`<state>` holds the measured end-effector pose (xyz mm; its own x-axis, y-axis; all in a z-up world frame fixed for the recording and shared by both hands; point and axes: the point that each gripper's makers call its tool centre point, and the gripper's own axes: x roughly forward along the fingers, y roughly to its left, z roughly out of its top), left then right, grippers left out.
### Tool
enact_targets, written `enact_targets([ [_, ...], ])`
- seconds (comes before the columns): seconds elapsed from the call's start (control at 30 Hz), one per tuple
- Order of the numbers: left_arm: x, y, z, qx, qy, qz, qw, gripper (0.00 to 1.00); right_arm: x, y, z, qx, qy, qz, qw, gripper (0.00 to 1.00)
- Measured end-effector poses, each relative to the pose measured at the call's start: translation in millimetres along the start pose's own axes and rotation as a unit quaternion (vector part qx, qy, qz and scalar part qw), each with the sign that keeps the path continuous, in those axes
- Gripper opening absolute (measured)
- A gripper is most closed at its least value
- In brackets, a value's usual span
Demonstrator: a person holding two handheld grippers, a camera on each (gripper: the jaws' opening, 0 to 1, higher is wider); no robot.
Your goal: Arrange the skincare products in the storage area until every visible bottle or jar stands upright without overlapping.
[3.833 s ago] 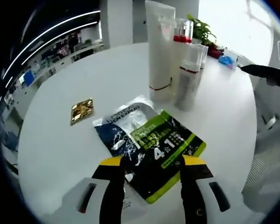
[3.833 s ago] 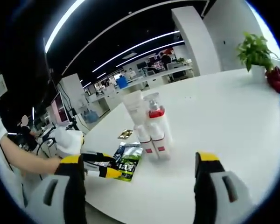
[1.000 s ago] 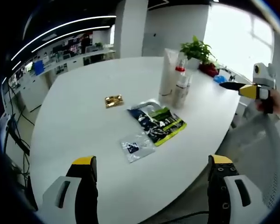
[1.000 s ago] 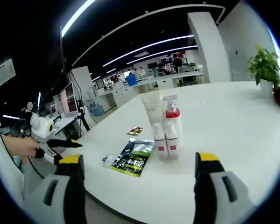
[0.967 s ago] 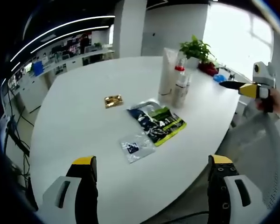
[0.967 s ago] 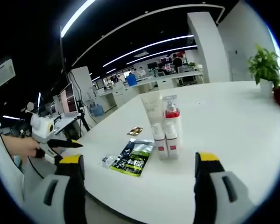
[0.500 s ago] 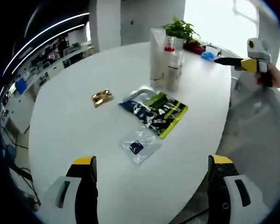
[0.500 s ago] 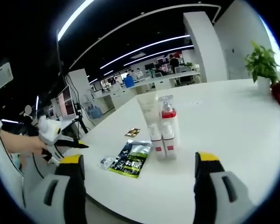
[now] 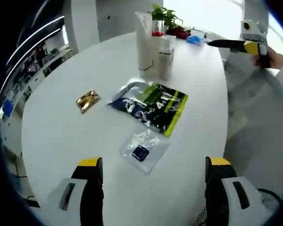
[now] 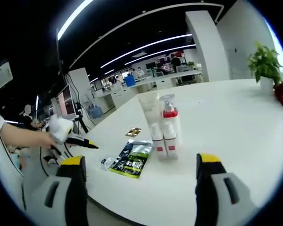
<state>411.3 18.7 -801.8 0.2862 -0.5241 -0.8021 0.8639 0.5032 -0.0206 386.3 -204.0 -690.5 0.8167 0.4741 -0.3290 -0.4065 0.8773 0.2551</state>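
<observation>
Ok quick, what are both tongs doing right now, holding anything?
Left tongs: open, empty, jaws wide apart above the white table.
Right tongs: open, empty, short of the upright bottles.

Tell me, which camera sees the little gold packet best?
The left gripper view: the gold packet lies near the middle of the white table, seen from above. In the right gripper view it is a tiny, far-off speck behind the bottles.
</observation>
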Motion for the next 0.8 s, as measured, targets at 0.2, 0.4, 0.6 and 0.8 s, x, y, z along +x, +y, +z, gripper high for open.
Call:
enact_targets([
  [0.2,10.9,5.6,0.6,0.035,0.021,-0.021,0.9989,0.82,0.4,-1.1,-1.0,0.003,0.002,-0.003,1.0000,0.97],
  [0.4,22.4,10.1,7.1,0.076,0.041,-0.048,0.9951,0.73,0.5,-3.0,-1.2,0.007,0.002,-0.005,1.0000,0.97],
  [0.6,28.8,11.1,7.5,0.098,0.064,-0.073,0.9905,0.65,1.2,-3.8,-2.1,0.007,0.004,-0.008,0.9999,0.97],
  [0.8,33.3,9.3,5.8,0.119,0.080,-0.089,0.9857,0.58,1.5,-5.2,-2.5,0.008,0.005,-0.011,0.9999,0.97],
])
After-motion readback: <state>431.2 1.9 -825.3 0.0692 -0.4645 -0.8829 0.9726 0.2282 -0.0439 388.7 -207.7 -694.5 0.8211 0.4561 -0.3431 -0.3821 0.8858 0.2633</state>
